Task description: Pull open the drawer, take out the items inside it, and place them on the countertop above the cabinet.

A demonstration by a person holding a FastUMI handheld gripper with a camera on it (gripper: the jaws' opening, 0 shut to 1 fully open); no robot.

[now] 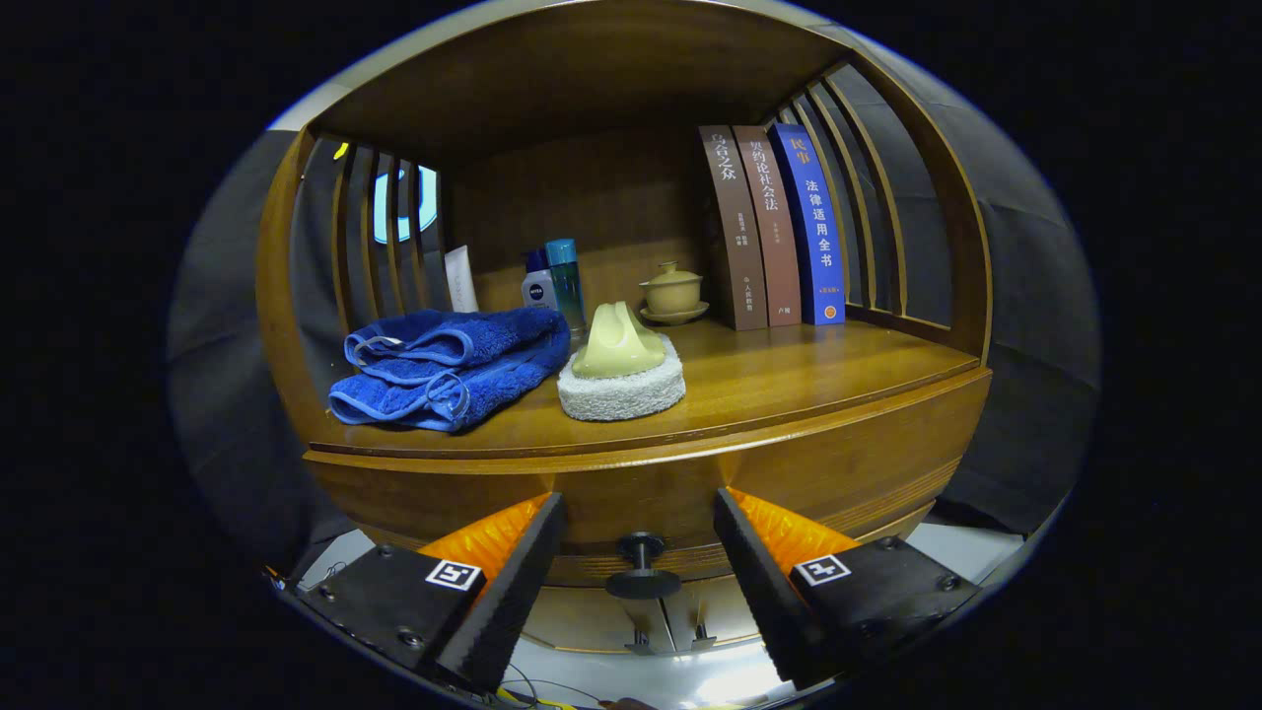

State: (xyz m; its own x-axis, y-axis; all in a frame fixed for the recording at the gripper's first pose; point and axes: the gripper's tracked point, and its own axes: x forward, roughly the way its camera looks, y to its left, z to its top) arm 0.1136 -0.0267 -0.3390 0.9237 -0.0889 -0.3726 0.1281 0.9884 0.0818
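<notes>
The wooden cabinet's drawer front (651, 493) faces me, flush with the cabinet body. Its dark round knob (642, 567) sits between my two fingers, near their tips, with a gap on each side. My gripper (641, 513) is open and holds nothing. On the countertop (789, 380) above the drawer lie a folded blue towel (449, 370) and a white scrub sponge with a yellowish handle (621, 370). The inside of the drawer is hidden.
At the back of the countertop stand a white tube (460, 279), two small bottles (552, 281), a lidded yellow teacup on a saucer (673, 293) and three upright books (774, 227). Slatted wooden sides and a top panel enclose the shelf. A pale floor shows below the cabinet.
</notes>
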